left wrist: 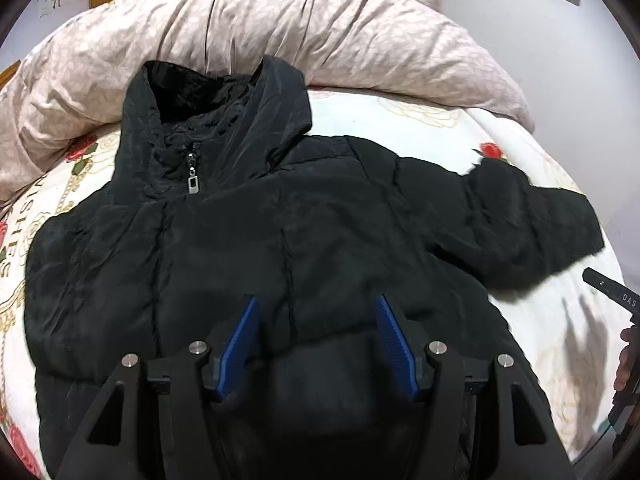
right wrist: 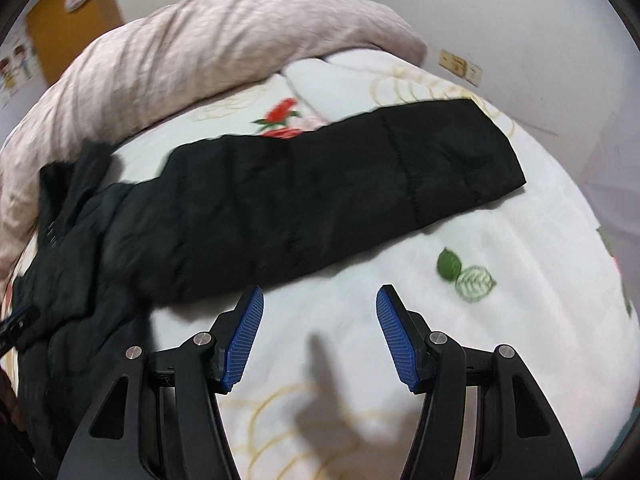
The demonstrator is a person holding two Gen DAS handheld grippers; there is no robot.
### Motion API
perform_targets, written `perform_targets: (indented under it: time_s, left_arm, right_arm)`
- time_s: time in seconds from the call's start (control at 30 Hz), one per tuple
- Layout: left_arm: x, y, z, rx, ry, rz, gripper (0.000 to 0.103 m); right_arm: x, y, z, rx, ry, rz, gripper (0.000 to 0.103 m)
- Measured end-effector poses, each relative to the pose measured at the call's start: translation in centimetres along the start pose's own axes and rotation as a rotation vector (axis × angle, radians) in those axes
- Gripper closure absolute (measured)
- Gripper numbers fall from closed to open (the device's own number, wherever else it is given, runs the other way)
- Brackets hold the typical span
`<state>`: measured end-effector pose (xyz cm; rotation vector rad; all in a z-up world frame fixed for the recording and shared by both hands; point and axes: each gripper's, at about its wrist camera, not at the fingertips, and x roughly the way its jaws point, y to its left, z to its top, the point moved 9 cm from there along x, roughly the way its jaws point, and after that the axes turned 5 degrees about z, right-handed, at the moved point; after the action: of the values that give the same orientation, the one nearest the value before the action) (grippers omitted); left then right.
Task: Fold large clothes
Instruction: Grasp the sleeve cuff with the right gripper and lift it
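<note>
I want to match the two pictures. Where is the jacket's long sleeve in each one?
Left wrist view: the sleeve sticks out to the right of the black jacket, at the picture's right side.
Right wrist view: the sleeve runs across the middle, its cuff at the right.
Shared landmark: the pink duvet bunched up behind the jacket.

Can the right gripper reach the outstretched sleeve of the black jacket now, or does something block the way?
Probably yes. The right gripper is open and empty above bare bedsheet, and the sleeve lies flat just ahead of it with nothing between them.
</note>
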<state>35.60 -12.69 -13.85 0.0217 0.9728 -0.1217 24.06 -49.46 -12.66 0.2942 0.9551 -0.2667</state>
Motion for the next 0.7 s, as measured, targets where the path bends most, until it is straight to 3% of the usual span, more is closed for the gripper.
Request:
perform_targets:
  time_s: [0.23, 0.47, 0.6, 0.67, 0.7]
  left_arm:
    - [4.3, 0.3, 1.6, -0.02, -0.003, -0.005, 0.039]
    - [5.2, -1.3, 2.0, 0.006, -0.042, -0.043, 0.032]
    - [5.2, -1.4, 2.1, -0.005, -0.042, -0.053, 0.031]
    - [5.0, -1.3, 2.2, -0.011, -0.037, -0.056, 0.031]
    - [4.8, -1.3, 2.2, -0.013, -0.035, -0.059, 0.031]
  right_arm:
    - [3.9, -4.4, 2.3, 0.191, -0.001, 0.036, 0.043]
    - [4.7, -6.0, 4.0, 0.373, -0.101, 0.145, 0.034]
    - [4.9, -6.4, 4.7, 0.413, -0.135, 0.157, 0.034]
    - [4.8, -6.2, 5.0, 0.407, -0.138, 0.137, 0.042]
    - [4.8, -6.3, 5.2, 0.396, -0.135, 0.118, 0.058]
